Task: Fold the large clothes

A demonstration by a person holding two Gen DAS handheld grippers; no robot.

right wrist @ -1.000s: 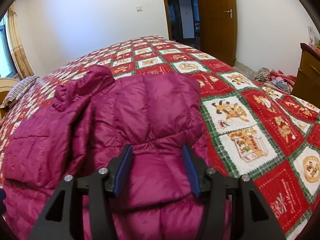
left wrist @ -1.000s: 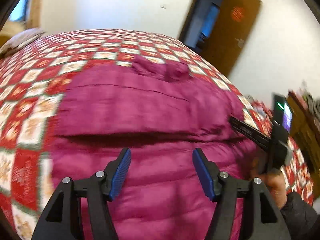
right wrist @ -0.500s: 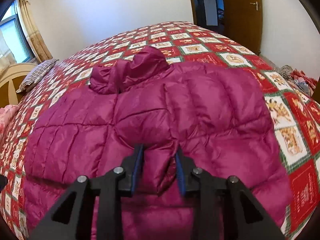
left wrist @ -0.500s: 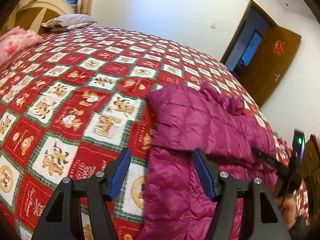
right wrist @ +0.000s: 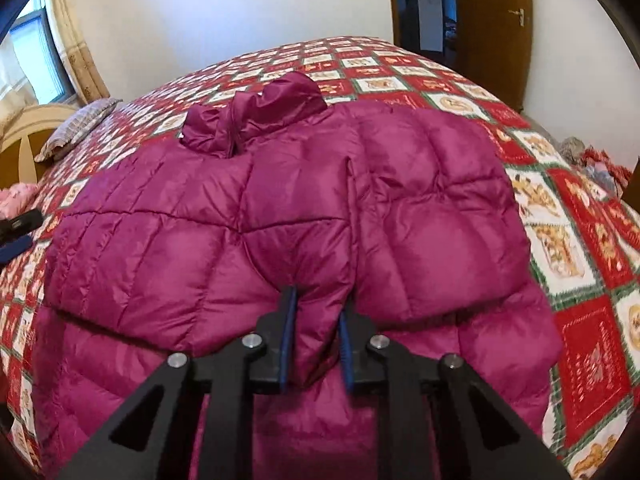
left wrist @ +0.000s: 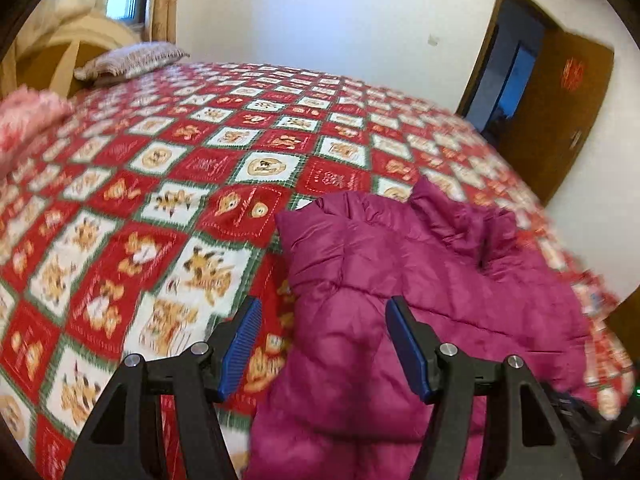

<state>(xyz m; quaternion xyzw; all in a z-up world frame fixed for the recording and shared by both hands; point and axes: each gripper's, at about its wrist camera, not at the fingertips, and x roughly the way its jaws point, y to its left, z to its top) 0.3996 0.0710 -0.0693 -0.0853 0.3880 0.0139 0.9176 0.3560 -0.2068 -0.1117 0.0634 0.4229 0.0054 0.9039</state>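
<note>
magenta puffer jacket (right wrist: 304,216) on quilted bed (left wrist: 168,184); right gripper (right wrist: 316,332) clamped on jacket fold; left gripper (left wrist: 320,344) spread wide, empty.

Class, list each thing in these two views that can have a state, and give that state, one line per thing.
Jacket: lying on the quilt, sleeves folded across the body, collar crumpled.
Right gripper: shut on a fold of the jacket.
Left gripper: open, holding nothing, over the jacket's left edge.
Door: open.
Quilt: spread flat over the bed.
Pillow: lying at the headboard.
</note>
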